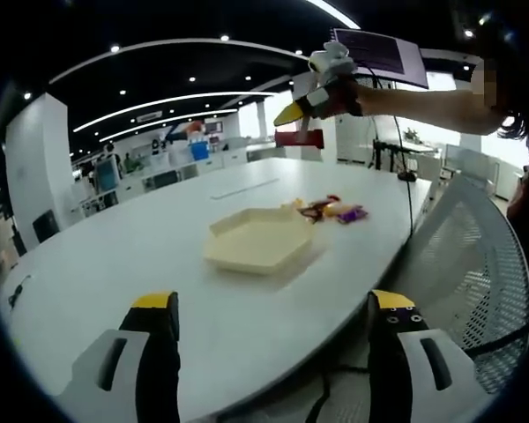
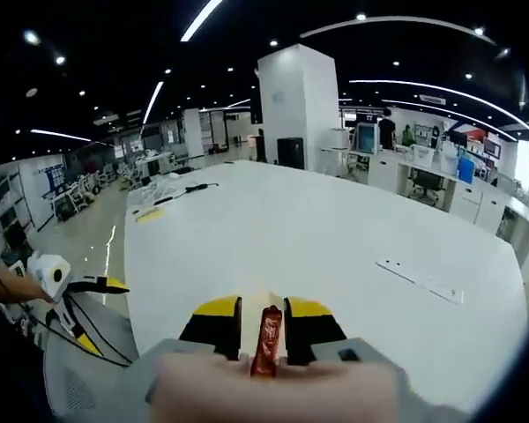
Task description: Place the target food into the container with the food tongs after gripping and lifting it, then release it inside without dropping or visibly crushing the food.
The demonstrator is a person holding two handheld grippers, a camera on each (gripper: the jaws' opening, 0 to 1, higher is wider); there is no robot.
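Left gripper (image 1: 273, 322) at frame bottom, jaws wide apart, nothing held, low over the white table (image 1: 123, 264). Mid-frame: the cream hexagonal container (image 1: 260, 240); wrapped foods (image 1: 331, 210) just beyond it. Upper right: an outstretched arm holds the right gripper (image 1: 322, 92) high, jaws nearly closed on red tongs (image 2: 266, 342).

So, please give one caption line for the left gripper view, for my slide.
Left tool open above white table, facing empty cream hexagonal tray beside wrapped snacks.
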